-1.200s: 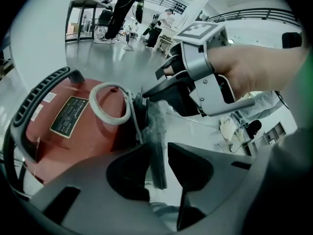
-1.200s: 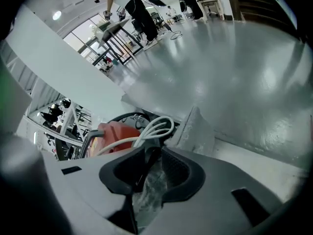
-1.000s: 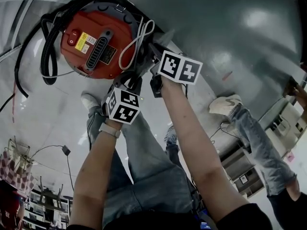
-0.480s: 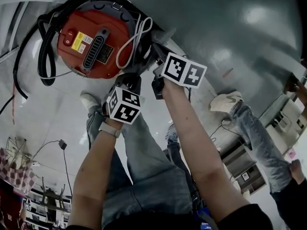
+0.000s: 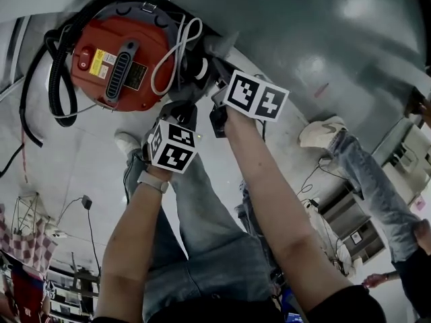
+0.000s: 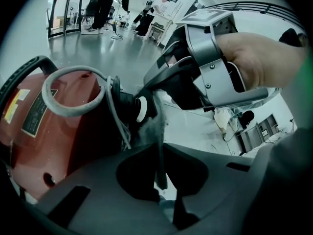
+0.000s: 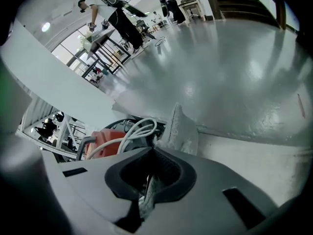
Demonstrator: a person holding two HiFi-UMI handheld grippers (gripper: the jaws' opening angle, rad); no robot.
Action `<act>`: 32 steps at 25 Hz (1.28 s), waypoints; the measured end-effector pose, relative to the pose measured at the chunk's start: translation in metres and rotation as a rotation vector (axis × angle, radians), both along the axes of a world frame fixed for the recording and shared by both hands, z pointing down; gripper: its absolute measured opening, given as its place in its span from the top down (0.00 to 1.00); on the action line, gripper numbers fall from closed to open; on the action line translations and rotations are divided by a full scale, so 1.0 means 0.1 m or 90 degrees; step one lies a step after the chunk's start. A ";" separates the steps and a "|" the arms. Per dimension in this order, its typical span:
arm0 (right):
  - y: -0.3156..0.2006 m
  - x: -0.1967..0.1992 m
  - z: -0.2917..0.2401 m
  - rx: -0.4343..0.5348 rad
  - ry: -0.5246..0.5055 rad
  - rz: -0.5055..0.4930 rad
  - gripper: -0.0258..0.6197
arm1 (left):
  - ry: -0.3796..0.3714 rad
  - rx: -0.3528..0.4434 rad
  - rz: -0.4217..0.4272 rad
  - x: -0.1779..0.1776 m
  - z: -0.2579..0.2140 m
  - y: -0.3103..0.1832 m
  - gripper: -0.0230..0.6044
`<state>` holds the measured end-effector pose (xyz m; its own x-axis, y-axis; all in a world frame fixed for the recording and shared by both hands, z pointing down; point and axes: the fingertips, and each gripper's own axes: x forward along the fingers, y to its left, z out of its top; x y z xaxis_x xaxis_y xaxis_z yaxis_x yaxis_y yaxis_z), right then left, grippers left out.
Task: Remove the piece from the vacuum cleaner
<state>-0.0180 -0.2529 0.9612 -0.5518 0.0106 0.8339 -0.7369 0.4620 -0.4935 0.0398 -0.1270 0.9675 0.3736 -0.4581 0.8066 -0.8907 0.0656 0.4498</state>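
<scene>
left gripper [image 6: 157, 148], right gripper [image 7: 150, 154]: piece [image 7: 182, 125] edges

Grey piece [image 7: 180, 126] — near end out of sight between the jaws

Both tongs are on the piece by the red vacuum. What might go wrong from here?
1. The left tongs and right tongs are shut on the thin grey fabric-like piece; it may slip or tear.
2. The looped white cord on the red round vacuum cleaner lies beside it and may snag.
</scene>
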 end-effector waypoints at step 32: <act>-0.08 0.22 0.02 -0.023 -0.015 0.059 0.91 | 0.104 0.000 0.026 0.33 0.06 -0.19 0.91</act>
<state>0.0043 -0.2609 0.9632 -0.5717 -0.0119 0.8204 -0.7632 0.3746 -0.5264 0.0727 -0.1459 0.9733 0.5175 -0.4398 0.7340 -0.8079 0.0315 0.5885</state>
